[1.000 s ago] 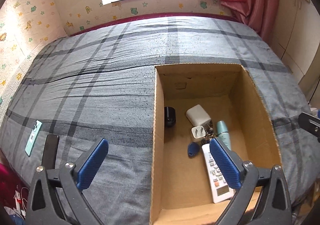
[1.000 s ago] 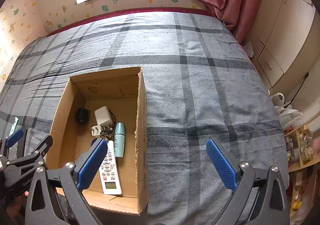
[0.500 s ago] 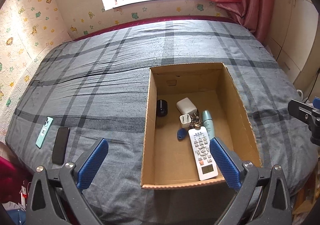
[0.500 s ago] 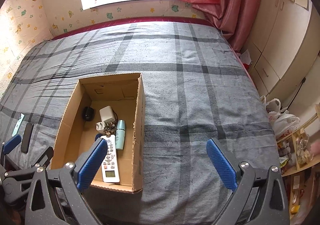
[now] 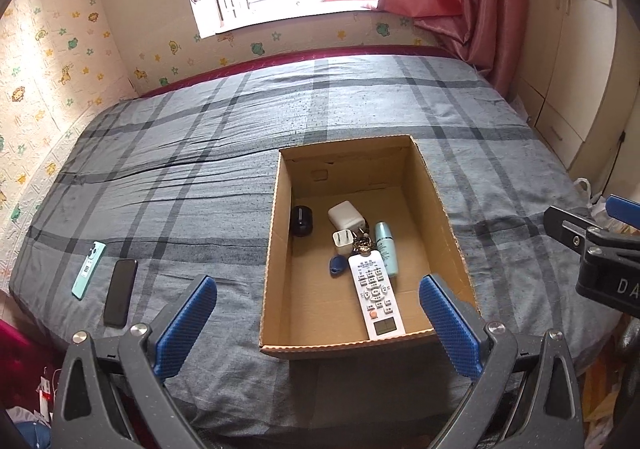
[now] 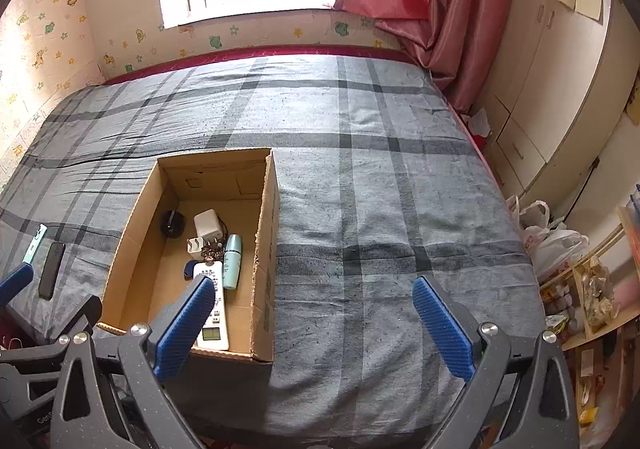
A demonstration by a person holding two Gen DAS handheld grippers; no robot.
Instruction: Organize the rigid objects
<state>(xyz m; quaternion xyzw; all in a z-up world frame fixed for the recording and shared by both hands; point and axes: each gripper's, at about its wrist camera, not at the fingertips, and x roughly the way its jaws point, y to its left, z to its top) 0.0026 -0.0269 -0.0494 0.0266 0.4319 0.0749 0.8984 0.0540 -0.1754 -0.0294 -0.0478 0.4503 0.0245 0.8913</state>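
We've got both claws spread wide and empty, left claw (image 5: 316, 313) and right claw (image 6: 312, 313), hanging above the near edge of the bed (image 5: 200, 177). The cardboard box (image 5: 276, 225) sits on the plaid cover holding a white remote (image 5: 374, 295), teal bottle (image 5: 386, 249), two white chargers and a black puck. Two phones (image 5: 120, 291) lie on the bed left of it, well apart from the box.
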